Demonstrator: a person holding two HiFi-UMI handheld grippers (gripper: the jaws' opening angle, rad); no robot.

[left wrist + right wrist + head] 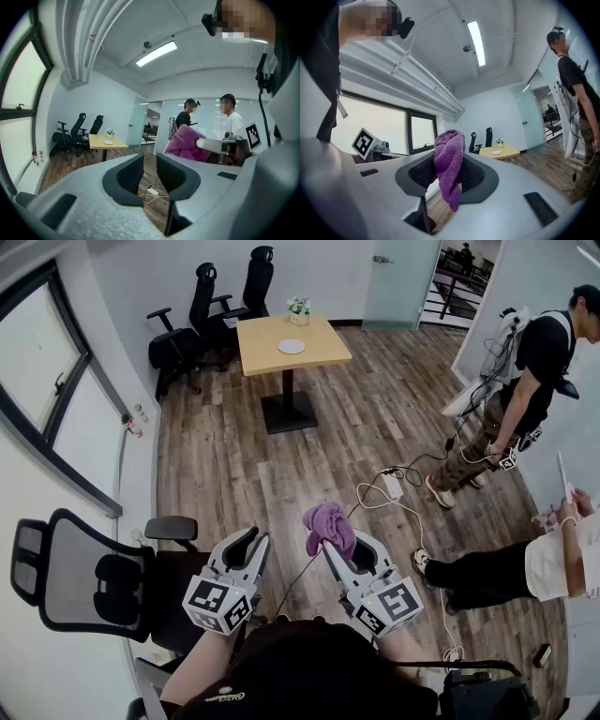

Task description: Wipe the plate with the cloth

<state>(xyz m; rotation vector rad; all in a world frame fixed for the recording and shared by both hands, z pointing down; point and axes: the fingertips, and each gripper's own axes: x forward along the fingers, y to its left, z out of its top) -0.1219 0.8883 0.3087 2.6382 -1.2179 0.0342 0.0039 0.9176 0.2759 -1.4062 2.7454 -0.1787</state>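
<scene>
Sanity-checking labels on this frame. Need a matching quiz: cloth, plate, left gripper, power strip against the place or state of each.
1. cloth
2. plate
3. left gripper
4. power strip

A. on the wooden table
B. on the floor
C. clamped in the right gripper
D. jaws apart, nothing between them

Pairs: 1-C, 2-A, 3-D, 4-B

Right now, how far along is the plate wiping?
Done: the cloth is picked up and clamped in the right tool. In hand: the person holds it while standing across the room from the table. Left: the plate lies on that table, not yet reached, so all the wiping remains. The left tool is open and empty.
</scene>
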